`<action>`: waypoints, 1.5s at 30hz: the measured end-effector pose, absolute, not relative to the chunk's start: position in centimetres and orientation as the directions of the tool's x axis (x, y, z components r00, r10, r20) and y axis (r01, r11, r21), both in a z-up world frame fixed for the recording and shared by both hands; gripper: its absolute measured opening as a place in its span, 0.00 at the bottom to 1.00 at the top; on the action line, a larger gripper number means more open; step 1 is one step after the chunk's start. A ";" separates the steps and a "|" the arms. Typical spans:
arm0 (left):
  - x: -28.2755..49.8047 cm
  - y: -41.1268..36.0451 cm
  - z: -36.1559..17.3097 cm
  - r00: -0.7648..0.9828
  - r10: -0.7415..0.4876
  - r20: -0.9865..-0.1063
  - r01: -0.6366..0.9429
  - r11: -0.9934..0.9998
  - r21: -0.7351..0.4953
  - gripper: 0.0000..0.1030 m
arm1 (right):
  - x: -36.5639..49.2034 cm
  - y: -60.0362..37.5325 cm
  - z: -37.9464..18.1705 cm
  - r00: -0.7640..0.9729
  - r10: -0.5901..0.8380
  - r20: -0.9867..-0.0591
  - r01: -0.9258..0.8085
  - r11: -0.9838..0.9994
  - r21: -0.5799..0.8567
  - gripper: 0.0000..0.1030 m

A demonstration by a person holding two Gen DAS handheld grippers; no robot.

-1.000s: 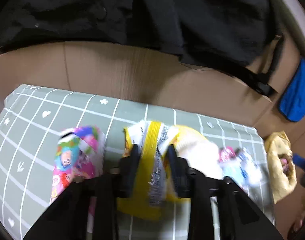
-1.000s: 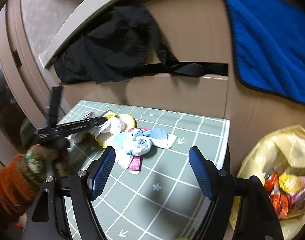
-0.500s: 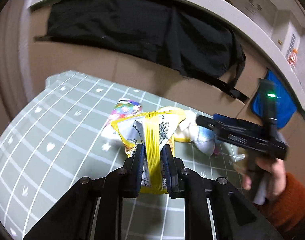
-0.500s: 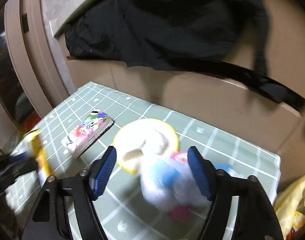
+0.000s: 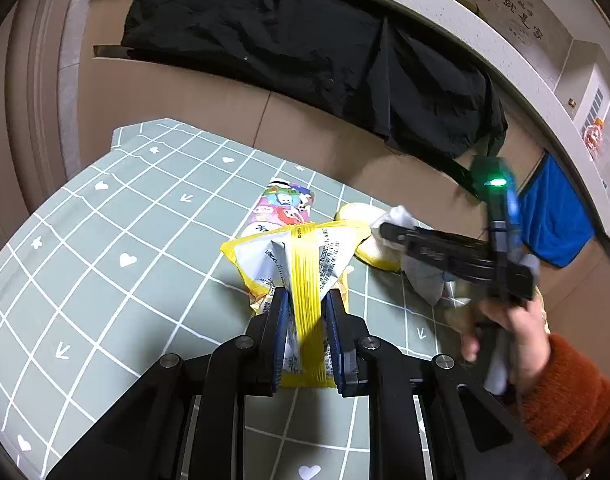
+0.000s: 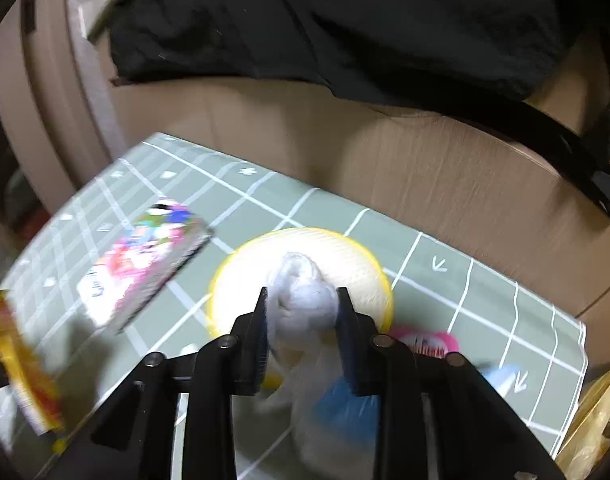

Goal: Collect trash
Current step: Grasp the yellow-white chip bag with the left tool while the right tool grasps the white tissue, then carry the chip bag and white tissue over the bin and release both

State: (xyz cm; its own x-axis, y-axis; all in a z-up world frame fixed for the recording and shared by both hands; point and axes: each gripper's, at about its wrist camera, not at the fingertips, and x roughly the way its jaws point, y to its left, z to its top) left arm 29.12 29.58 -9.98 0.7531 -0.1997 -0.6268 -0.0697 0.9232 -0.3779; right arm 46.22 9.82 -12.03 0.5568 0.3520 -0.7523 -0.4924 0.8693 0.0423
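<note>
My left gripper (image 5: 305,300) is shut on a yellow snack wrapper (image 5: 301,256) and holds it above the green checked mat (image 5: 105,248). My right gripper (image 6: 303,300) is shut on a crumpled white and blue wrapper (image 6: 301,300), lifted over a yellow-rimmed round lid (image 6: 353,256). The right gripper also shows in the left wrist view (image 5: 389,230), over the lid (image 5: 357,212). A colourful cartoon packet (image 5: 283,204) lies flat on the mat; in the right wrist view it (image 6: 145,264) lies left of the lid. The yellow wrapper shows blurred at the left edge (image 6: 21,364).
A pink wrapper (image 6: 425,340) lies on the mat right of the lid. A yellow trash bag (image 6: 597,420) stands off the mat's right edge. Cardboard walls (image 5: 185,96) with a black cloth (image 5: 305,48) and a blue towel (image 5: 553,216) back the mat.
My left gripper lifted the yellow wrapper off the mat and pulled back. My right gripper swung over the lid, closed on the white and blue wrapper and raised it.
</note>
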 end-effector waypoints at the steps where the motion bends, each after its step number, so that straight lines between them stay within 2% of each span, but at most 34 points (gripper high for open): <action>1: 29.3 29.4 -10.0 0.752 -0.200 -0.628 -0.069 0.924 -0.377 0.19 | 45.5 9.3 -11.4 0.554 0.374 -0.744 -0.498 0.865 0.064 0.25; 7: 31.7 28.0 -11.6 0.704 -0.178 -0.687 -0.077 0.943 -0.324 0.20 | 41.6 5.4 -8.7 0.557 0.441 -0.703 -0.483 0.861 0.157 0.25; 12: 33.2 26.9 -13.1 0.673 -0.143 -0.726 -0.098 0.955 -0.279 0.27 | 39.7 2.1 -8.0 0.583 0.429 -0.690 -0.453 0.877 0.162 0.25; 16: 33.7 26.4 -13.7 0.666 -0.137 -0.733 -0.105 0.956 -0.274 0.40 | 39.0 0.1 -7.9 0.587 0.429 -0.686 -0.437 0.882 0.178 0.25; 20: 34.1 26.3 -14.1 0.657 -0.132 -0.742 -0.106 0.959 -0.264 0.44 | 38.5 -0.8 -8.2 0.581 0.441 -0.684 -0.432 0.879 0.199 0.25; 31: 34.5 25.2 -14.3 0.620 -0.081 -0.781 -0.105 0.977 -0.184 0.43 | 36.2 -0.7 -7.9 0.589 0.452 -0.670 -0.470 0.866 0.171 0.25; 35: 34.3 25.5 -14.1 0.620 -0.061 -0.782 -0.137 0.973 -0.185 0.26 | 35.2 -1.0 -6.6 0.604 0.463 -0.649 -0.484 0.860 0.164 0.25; 37: 34.0 25.5 -13.8 0.623 -0.088 -0.778 -0.132 0.968 -0.215 0.23 | 34.7 -1.2 -6.0 0.612 0.467 -0.639 -0.488 0.858 0.159 0.25; 45: 31.5 22.8 -8.2 0.738 -0.120 -0.664 -0.063 0.967 -0.245 0.22 | 32.8 -3.4 -3.2 0.665 0.459 -0.589 -0.495 0.862 0.112 0.25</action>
